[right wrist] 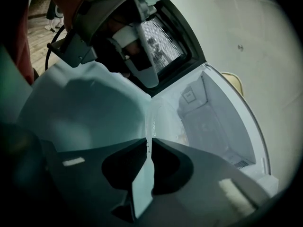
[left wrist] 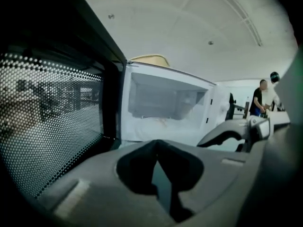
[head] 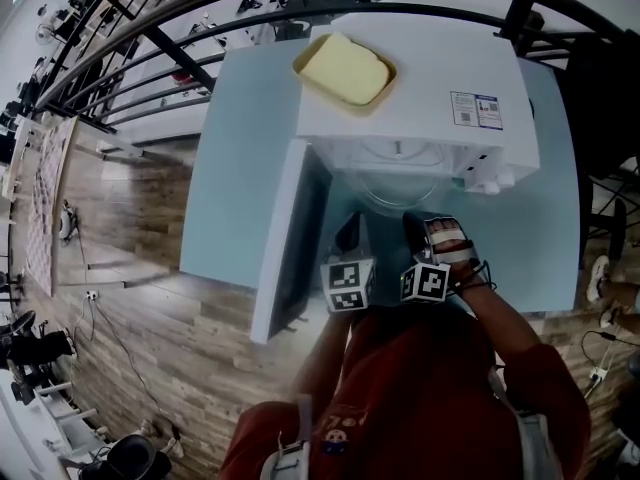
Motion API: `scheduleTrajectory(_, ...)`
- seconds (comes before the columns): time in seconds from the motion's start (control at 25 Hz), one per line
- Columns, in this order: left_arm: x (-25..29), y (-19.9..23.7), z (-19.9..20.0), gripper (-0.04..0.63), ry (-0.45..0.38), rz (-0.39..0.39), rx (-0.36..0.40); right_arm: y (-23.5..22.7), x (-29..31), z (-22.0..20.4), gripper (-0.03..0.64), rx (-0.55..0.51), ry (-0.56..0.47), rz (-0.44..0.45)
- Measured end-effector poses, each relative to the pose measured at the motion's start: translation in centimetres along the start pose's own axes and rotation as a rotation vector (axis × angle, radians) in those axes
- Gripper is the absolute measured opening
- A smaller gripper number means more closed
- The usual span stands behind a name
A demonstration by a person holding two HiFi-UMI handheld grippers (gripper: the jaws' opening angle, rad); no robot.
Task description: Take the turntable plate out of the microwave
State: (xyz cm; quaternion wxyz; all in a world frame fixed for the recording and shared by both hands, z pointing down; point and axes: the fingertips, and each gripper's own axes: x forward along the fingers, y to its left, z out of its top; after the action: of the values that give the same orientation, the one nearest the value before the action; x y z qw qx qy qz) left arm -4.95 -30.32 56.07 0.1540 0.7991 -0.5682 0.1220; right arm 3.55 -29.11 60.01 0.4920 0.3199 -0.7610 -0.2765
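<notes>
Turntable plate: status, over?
Left gripper shut, empty. Right gripper shut on turntable plate rim, partly out of microwave. Door open, nothing blocking.

**Both grippers are reaching forward side by side**
The left gripper (head: 348, 236) (left wrist: 156, 144) is pointing slightly downward, its jaws pressed together with nothing between them. Just to its right, the right gripper (head: 416, 225) (right wrist: 148, 144), carried by a gloved right hand (head: 452, 254), is tilting lower. Its jaws are pinching the rim of the turntable plate (head: 392, 200).
</notes>
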Motion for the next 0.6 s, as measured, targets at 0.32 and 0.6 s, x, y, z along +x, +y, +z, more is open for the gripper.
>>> scheduleTrajectory(0.32,0.1,-0.8,-0.8,0.021,0.02,-0.05,-0.104,0.2,-0.4,0.1,0.031,0.01,-0.002,0.007)
scheduleTrajectory(0.6,1.3,-2.0,-0.8,0.156,0.005,-0.172,-0.388,0.4,-0.6,-0.2,0.031,0.018,-0.002,0.021)
